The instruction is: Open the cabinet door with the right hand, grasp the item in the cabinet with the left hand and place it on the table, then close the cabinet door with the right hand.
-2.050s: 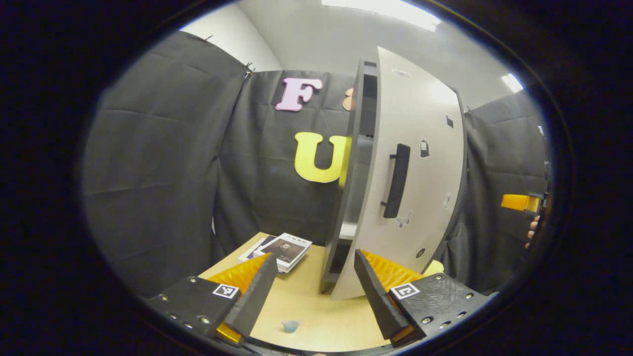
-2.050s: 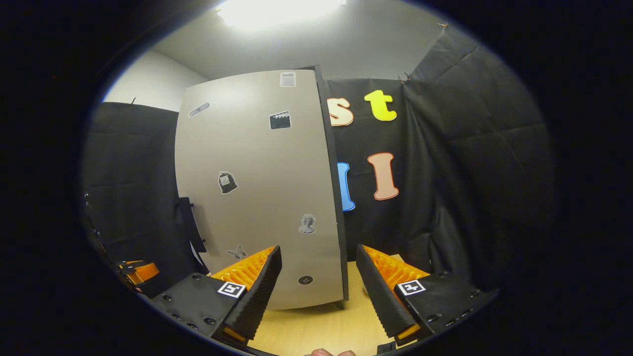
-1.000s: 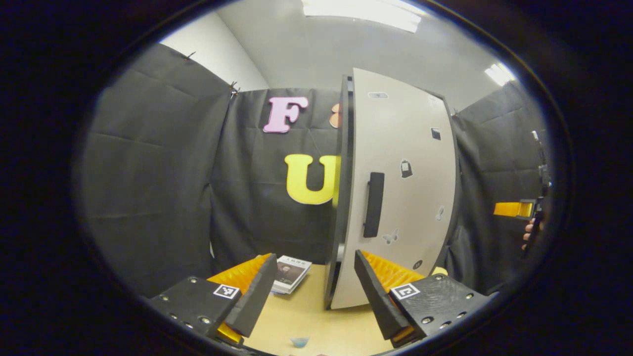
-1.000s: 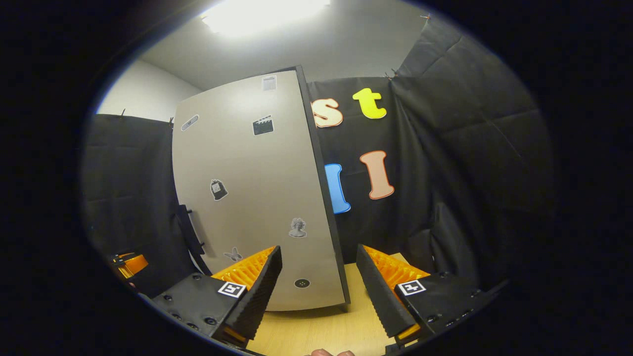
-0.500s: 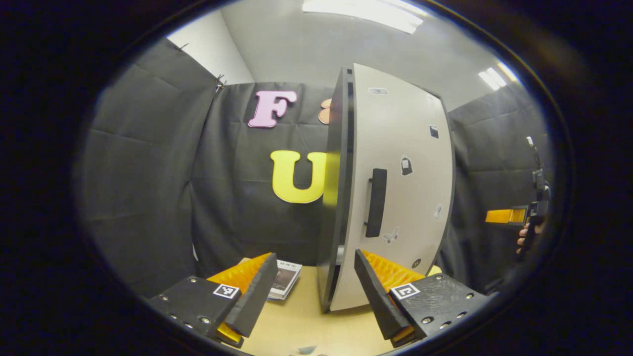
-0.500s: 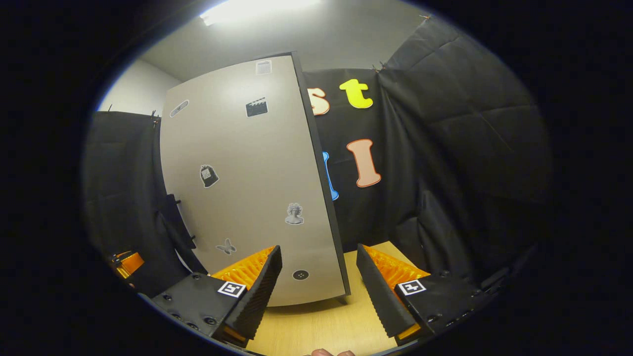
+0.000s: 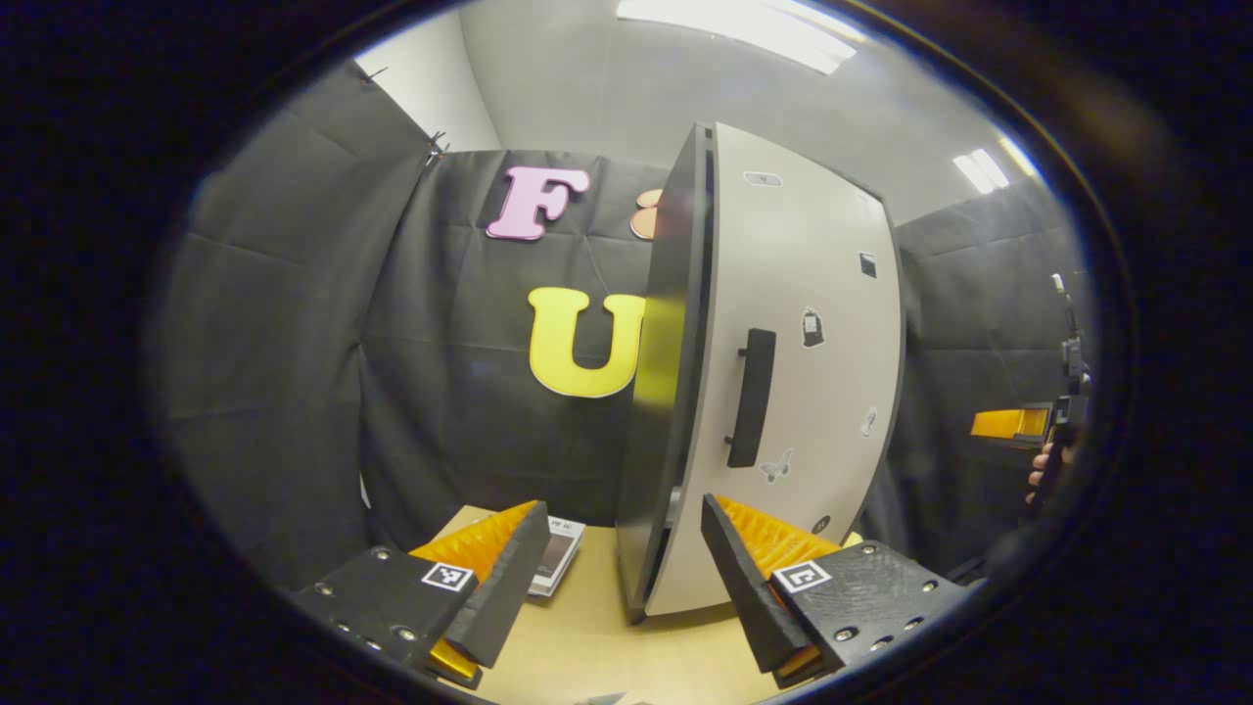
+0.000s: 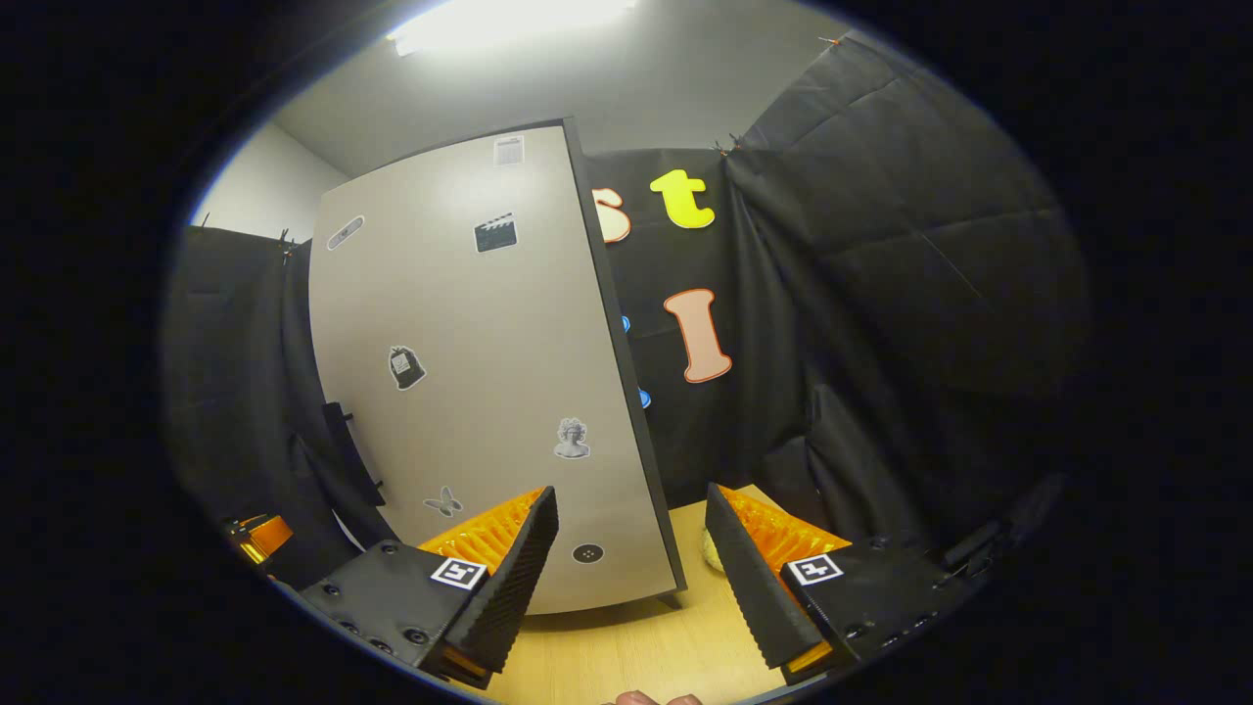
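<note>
With cabinet door (image 8: 470,392) seen flush, close judged nearly done: any last push best made flat by right tongs (image 8: 631,568), gaped, empty. Left tongs (image 7: 622,578) gaped too. Item (image 7: 556,554) lies on surface (image 7: 587,646).

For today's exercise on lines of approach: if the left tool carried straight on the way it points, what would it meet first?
Most likely the cabinet: its dark side edge and closed door stand straight ahead of the open left tool, above the table. How far off it is cannot be judged.
</note>
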The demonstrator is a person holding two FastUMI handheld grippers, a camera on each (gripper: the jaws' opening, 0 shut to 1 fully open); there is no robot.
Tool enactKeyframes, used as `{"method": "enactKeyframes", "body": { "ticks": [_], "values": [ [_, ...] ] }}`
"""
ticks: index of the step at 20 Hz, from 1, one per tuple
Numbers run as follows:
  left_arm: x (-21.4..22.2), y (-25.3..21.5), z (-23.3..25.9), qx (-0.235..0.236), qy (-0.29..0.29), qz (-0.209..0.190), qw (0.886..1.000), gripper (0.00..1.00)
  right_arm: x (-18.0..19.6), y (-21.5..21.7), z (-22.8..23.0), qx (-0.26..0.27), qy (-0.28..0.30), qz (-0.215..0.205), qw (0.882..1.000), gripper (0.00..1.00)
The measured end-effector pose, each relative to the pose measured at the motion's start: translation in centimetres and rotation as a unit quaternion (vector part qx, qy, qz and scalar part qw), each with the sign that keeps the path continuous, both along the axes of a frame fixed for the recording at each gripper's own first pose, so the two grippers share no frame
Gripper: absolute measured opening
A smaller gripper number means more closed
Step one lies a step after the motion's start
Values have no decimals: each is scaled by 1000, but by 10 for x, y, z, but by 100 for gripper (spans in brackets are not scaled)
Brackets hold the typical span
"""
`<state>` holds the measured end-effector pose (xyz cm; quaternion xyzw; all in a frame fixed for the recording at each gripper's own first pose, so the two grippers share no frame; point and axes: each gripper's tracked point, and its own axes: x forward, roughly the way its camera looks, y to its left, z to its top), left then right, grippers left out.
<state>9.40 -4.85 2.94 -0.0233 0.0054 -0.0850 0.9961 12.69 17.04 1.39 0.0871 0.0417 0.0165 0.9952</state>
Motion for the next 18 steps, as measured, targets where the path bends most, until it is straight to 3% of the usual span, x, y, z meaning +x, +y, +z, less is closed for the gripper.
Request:
{"method": "enactKeyframes", "body": {
  "ticks": [9,12,15,18],
  "values": [
    [18,-32,6,11,-6,16,1000,95,24,-55,2,11,-14,-13,1000,96],
    [17,-60,-8,-11,2,28,1000,95,46,-92,5,3,-43,-26,999,95],
    [5,-92,-13,-37,-3,65,997,95,69,-117,-2,-2,-48,-2,999,96],
    [-10,-128,-7,-21,-20,91,995,93,79,-151,-18,-19,-32,21,999,96]
  ]
}}
